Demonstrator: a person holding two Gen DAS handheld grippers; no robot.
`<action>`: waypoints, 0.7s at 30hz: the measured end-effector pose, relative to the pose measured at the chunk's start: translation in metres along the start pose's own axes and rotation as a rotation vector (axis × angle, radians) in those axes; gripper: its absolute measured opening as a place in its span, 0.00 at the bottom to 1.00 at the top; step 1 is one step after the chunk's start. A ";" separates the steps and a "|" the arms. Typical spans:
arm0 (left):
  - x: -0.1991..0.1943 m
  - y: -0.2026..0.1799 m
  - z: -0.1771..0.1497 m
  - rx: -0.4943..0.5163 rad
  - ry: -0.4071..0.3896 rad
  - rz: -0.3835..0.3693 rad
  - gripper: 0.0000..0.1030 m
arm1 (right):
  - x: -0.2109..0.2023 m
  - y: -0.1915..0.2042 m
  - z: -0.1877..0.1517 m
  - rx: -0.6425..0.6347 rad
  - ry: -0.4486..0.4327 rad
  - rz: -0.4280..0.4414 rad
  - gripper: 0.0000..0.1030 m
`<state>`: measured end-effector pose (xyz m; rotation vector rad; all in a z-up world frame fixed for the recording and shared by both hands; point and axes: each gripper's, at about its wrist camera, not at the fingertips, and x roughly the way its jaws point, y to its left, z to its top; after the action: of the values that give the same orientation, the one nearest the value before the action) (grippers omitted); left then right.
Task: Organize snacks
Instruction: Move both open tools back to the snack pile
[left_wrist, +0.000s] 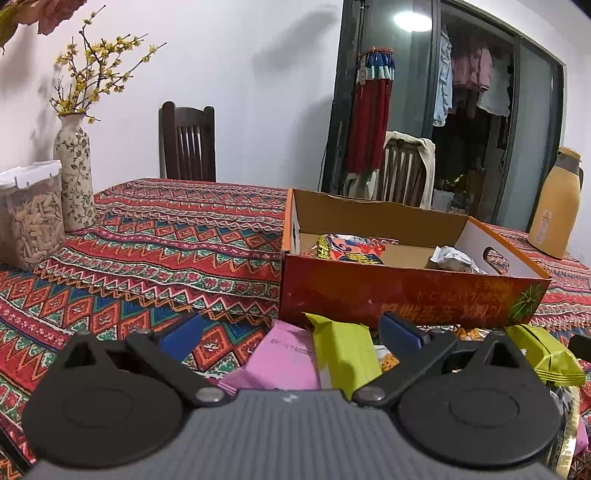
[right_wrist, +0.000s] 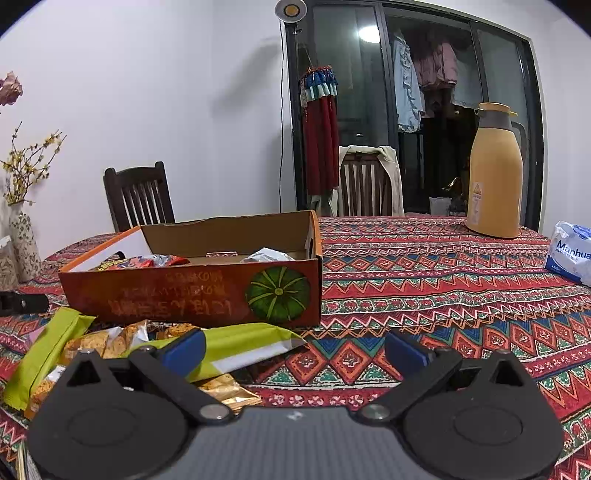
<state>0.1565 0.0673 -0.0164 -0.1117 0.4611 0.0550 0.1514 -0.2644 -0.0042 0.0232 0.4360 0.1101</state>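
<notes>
Holding few snack packets (left_wrist: 349, 249), orange box (left_wrist: 406, 295); both grippers' jaws apart, empty.

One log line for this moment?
left gripper: open, over pile | right gripper: open | box: some snacks in | green packets: outside

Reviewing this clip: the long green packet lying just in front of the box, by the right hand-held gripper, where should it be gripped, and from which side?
Judging by its pose, grip the long green packet across its narrow width near the middle, coming from the near side with the open right hand-held gripper. It lies flat, lengthwise along the front of the orange box, so its long edges face the fingers.
</notes>
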 end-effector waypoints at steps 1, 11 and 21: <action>0.000 0.000 0.000 0.000 0.001 0.000 1.00 | 0.000 0.000 0.000 0.000 0.001 0.001 1.00; -0.004 -0.001 -0.001 0.004 -0.025 0.009 1.00 | -0.004 0.006 0.000 -0.032 -0.027 -0.033 1.00; -0.014 0.004 -0.002 -0.021 -0.070 0.011 1.00 | -0.005 0.013 0.000 -0.071 -0.027 -0.054 1.00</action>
<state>0.1427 0.0706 -0.0121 -0.1270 0.3913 0.0747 0.1461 -0.2517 -0.0013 -0.0563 0.4051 0.0721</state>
